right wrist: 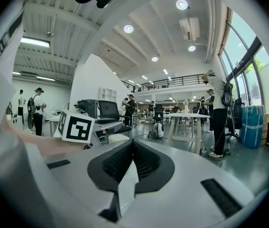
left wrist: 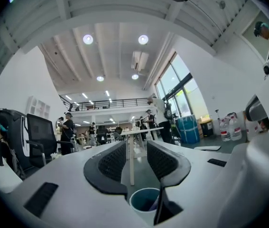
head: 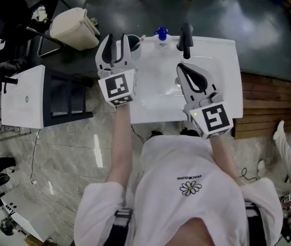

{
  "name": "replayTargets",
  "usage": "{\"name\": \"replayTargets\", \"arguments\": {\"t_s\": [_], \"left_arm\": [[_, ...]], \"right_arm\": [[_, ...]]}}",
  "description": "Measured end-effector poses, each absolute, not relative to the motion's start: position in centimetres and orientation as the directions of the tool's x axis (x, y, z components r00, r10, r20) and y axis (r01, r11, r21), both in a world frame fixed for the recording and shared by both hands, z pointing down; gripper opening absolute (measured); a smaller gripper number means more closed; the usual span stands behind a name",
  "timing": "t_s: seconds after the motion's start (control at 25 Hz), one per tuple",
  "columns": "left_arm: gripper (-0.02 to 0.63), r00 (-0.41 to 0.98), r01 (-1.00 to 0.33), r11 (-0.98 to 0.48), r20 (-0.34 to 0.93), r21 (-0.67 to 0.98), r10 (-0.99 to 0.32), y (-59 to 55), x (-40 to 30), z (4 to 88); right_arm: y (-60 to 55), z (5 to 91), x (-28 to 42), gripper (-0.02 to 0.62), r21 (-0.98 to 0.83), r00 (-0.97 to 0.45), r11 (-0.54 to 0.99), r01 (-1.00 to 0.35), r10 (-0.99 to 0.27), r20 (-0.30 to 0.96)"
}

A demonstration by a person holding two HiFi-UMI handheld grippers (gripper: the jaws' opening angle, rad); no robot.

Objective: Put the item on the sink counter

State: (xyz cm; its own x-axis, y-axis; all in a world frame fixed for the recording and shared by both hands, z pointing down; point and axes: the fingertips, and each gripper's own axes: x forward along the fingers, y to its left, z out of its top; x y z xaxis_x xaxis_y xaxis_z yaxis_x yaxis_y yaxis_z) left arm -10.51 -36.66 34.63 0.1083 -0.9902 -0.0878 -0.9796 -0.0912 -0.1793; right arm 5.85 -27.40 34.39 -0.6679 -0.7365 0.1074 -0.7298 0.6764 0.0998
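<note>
A white cup (head: 134,42) with a teal inside stands on the back left corner of the white sink counter (head: 222,76). My left gripper (head: 116,39) hovers at that corner with its jaws spread wide and nothing pressed between them. In the left gripper view the cup (left wrist: 143,201) sits low, just under the open left gripper (left wrist: 135,148), and the pads are apart from it. Over the basin, my right gripper (head: 180,68) is shut and empty. In the right gripper view the pads of the right gripper (right wrist: 132,144) meet at the tips.
A black faucet (head: 186,39) and a blue-capped pump bottle (head: 160,38) stand at the counter's back edge. A cream bin (head: 76,27) sits on the floor at the back left, and a white cabinet (head: 22,96) stands left of the counter. Wood decking (head: 268,101) lies to the right.
</note>
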Motion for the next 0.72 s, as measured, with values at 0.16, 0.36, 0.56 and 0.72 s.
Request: {"name": "replayTargets", "arguments": {"t_s": [0.16, 0.36, 0.56, 0.72], "left_arm": [[0.13, 0.11, -0.979, -0.081, -0.15, -0.185, -0.983, -34.4, -9.6, 31.4], [0.058, 0.101, -0.99, -0.07, -0.261, -0.126, -0.96, -31.0, -7.2, 25.5], [0.017, 0.103, -0.988, -0.069, -0.259, -0.137, -0.96, -28.1, -5.2, 23.5], [0.015, 0.107, -0.987, -0.078, -0.213, -0.14, -0.971, -27.9, -3.9, 24.7]], "right_arm": [[-27.4, 34.3, 6.2, 0.012, 0.084, -0.653, 0.662, -0.744, -0.749, 0.113], [-27.7, 33.7, 6.7, 0.012, 0.069, -0.645, 0.65, -0.757, -0.76, 0.083], [-27.9, 32.8, 7.3, 0.012, 0.071, -0.636, 0.637, -0.767, -0.77, 0.048], [-28.2, 31.6, 7.9, 0.012, 0.093, -0.606, 0.603, -0.792, -0.796, -0.001]]}}
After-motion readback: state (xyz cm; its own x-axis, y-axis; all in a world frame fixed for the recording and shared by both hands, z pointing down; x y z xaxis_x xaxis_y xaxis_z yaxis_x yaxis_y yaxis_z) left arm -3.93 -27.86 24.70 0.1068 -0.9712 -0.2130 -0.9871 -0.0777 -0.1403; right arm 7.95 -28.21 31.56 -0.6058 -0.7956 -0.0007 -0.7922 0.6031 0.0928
